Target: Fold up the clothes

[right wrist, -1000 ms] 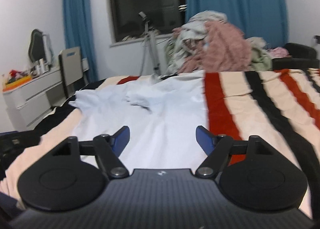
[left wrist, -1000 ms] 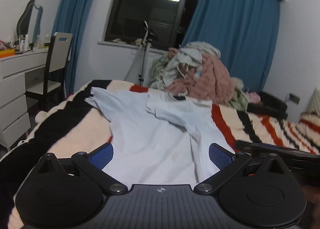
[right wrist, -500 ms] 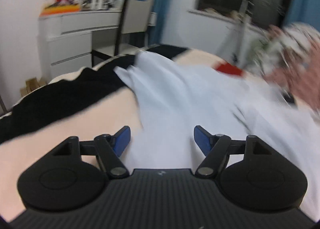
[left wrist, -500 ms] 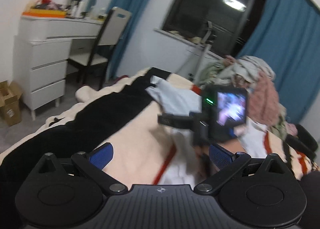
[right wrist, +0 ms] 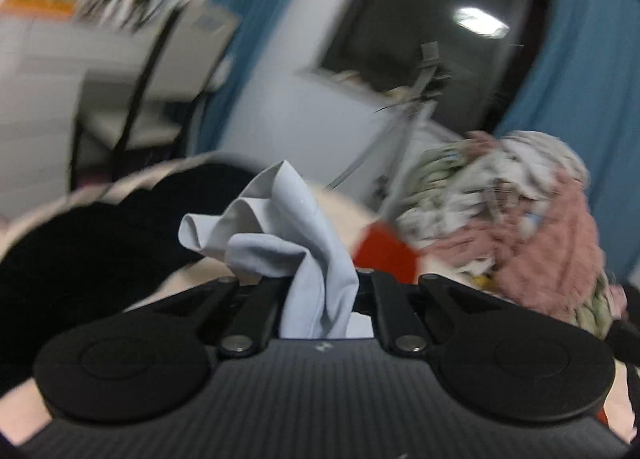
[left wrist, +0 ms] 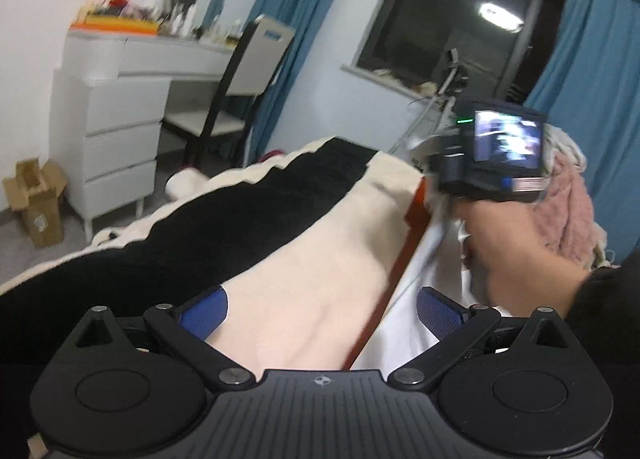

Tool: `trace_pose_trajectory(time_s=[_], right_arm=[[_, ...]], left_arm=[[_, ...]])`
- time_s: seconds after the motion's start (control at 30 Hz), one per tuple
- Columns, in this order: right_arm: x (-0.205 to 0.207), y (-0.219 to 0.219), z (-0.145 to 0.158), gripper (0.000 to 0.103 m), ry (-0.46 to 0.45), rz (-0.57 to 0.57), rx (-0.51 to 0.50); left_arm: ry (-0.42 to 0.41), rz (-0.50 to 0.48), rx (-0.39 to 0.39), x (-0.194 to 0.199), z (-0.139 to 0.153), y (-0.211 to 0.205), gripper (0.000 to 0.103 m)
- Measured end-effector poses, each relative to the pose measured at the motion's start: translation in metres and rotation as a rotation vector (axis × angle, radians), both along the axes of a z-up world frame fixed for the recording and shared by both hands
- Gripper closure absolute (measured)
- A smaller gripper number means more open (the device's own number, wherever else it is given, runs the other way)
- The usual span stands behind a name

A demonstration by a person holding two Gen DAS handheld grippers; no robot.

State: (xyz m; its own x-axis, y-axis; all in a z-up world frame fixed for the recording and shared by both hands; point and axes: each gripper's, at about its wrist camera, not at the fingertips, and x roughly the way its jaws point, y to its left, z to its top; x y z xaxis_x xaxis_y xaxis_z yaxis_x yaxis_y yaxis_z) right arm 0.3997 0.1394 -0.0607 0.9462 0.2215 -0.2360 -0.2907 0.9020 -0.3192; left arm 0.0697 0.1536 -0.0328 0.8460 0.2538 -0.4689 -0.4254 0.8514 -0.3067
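Left view: left hand-held gripper [left wrist: 322, 309] wide apart, nothing in it, low over bed [left wrist: 304, 259]. Shirt [left wrist: 424, 283] lies to its right, running long way up bed. Right hand [left wrist: 516, 247] further up, at shirt.

Right view: right hand-held gripper [right wrist: 320, 291] just snapped together, clamped on bunched shirt [right wrist: 288, 243]. Left one nearer bottom end.

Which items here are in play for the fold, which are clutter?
In play:
pale blue cotton shirt, pinched in the right tool
left tool, open
striped fleece blanket

Clutter:
heaped laundry pile
white drawer desk
cardboard box
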Motion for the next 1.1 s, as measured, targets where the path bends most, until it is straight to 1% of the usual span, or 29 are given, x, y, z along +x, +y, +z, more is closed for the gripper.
trace_pose_trajectory(time_s=[0.1, 0.17, 0.23, 0.3, 0.37, 0.4, 0.43, 0.47, 0.5, 0.53, 0.57, 0.67, 0.73, 0.8, 0.87, 0.97, 1.0, 1.1], right_arm=[[0.012, -0.068, 0.028, 0.095, -0.033, -0.097, 0.14], [0.02, -0.119, 0.036, 0.095, -0.024, -0.179, 0.226], [0.029, -0.172, 0.03, 0.095, 0.012, -0.269, 0.293], [0.037, -0.207, 0.012, 0.095, 0.093, -0.304, 0.333], [0.046, -0.24, -0.007, 0.092, 0.177, -0.335, 0.371], [0.051, -0.257, -0.017, 0.085, 0.219, -0.35, 0.389], [0.055, -0.274, -0.026, 0.074, 0.261, -0.365, 0.408], [0.053, -0.282, -0.033, 0.042, 0.271, -0.369, 0.414], [0.049, -0.288, -0.039, 0.015, 0.277, -0.372, 0.419], [0.044, -0.292, -0.042, 0.011, 0.261, -0.364, 0.432], [0.037, -0.297, -0.042, 0.012, 0.244, -0.36, 0.448], [0.015, -0.304, -0.034, 0.012, 0.239, -0.338, 0.465], [-0.005, -0.306, -0.024, 0.012, 0.208, -0.321, 0.456], [-0.027, -0.307, -0.011, 0.012, 0.196, -0.297, 0.453], [-0.061, -0.315, 0.001, 0.012, 0.171, -0.273, 0.443], [-0.126, -0.323, 0.018, 0.012, 0.143, -0.227, 0.422], [-0.149, -0.326, 0.023, 0.012, 0.141, -0.214, 0.434], [-0.219, -0.336, 0.037, 0.012, 0.159, -0.195, 0.487]], left_arm=[[-0.025, -0.035, 0.031, -0.003, 0.005, -0.012, 0.001], [-0.037, -0.052, 0.044, -0.004, 0.007, -0.019, 0.001], [-0.038, -0.074, 0.05, -0.004, 0.006, -0.025, 0.001], [-0.029, -0.103, 0.062, -0.001, 0.003, -0.033, 0.001], [-0.018, -0.131, 0.082, 0.003, 0.0, -0.04, 0.001], [-0.013, -0.141, 0.088, 0.005, -0.002, -0.043, 0.001], [-0.008, -0.152, 0.095, 0.008, -0.005, -0.046, 0.001], [-0.001, -0.167, 0.099, 0.011, -0.007, -0.049, 0.001], [0.005, -0.178, 0.111, 0.014, -0.009, -0.053, 0.001], [0.01, -0.189, 0.123, 0.016, -0.011, -0.056, 0.001], [0.016, -0.2, 0.135, 0.019, -0.013, -0.06, 0.001], [0.022, -0.231, 0.151, 0.025, -0.018, -0.068, 0.001], [0.025, -0.25, 0.162, 0.027, -0.02, -0.073, 0.001], [0.026, -0.268, 0.177, 0.028, -0.021, -0.077, 0.001], [0.02, -0.284, 0.177, 0.026, -0.02, -0.079, 0.001], [0.018, -0.312, 0.166, 0.022, -0.017, -0.08, 0.001], [0.018, -0.322, 0.16, 0.021, -0.016, -0.08, 0.002], [0.019, -0.325, 0.107, 0.013, -0.01, -0.073, 0.003]])
